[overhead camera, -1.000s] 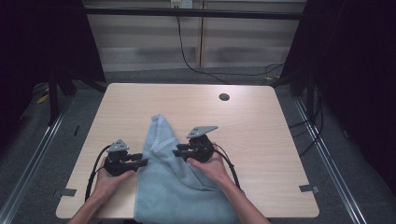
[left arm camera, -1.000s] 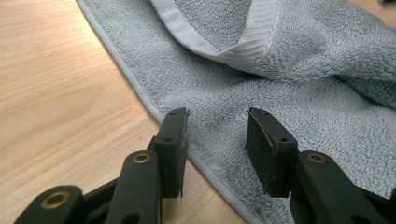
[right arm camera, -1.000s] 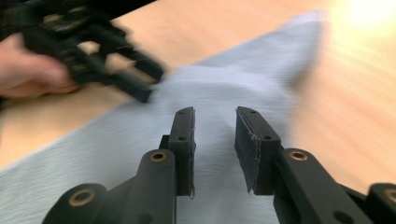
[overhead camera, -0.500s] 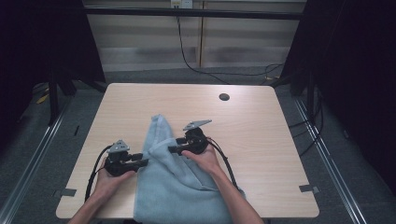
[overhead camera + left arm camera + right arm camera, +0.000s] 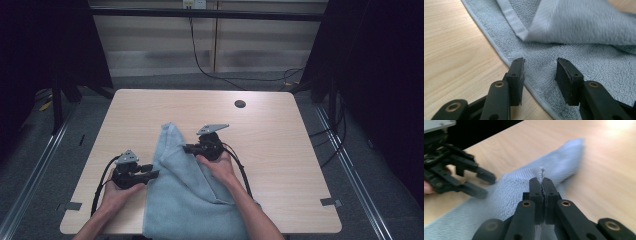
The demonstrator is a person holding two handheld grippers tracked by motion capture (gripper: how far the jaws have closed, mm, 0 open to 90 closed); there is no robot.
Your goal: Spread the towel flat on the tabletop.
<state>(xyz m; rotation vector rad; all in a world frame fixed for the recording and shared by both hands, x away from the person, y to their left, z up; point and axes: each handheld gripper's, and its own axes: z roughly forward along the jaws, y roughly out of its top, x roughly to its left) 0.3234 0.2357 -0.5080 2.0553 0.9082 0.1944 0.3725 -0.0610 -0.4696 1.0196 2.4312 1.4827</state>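
Note:
A light blue-grey towel (image 5: 185, 195) lies rumpled on the wooden table (image 5: 280, 135), running from the front edge to a peak near the middle. My right gripper (image 5: 188, 148) is at the towel's upper right edge. Its jaws have just been closing and now pinch a thin ridge of the towel (image 5: 541, 171), with my right gripper (image 5: 540, 180) shut on it. My left gripper (image 5: 153, 173) rests at the towel's left hem. In the left gripper view my left gripper (image 5: 540, 62) stands open, its jaws straddling the towel's hem (image 5: 534, 90) without pressing it.
A small dark round hole (image 5: 240, 104) sits in the table's far right part. Grey tape marks (image 5: 330, 202) lie near the front corners. Black cables trail from both grippers toward the person. The table drops off to dark floor on every side.
My right gripper has shifted slightly away from the person, and its jaws have closed on a fold of the towel. The left gripper has stayed where it was.

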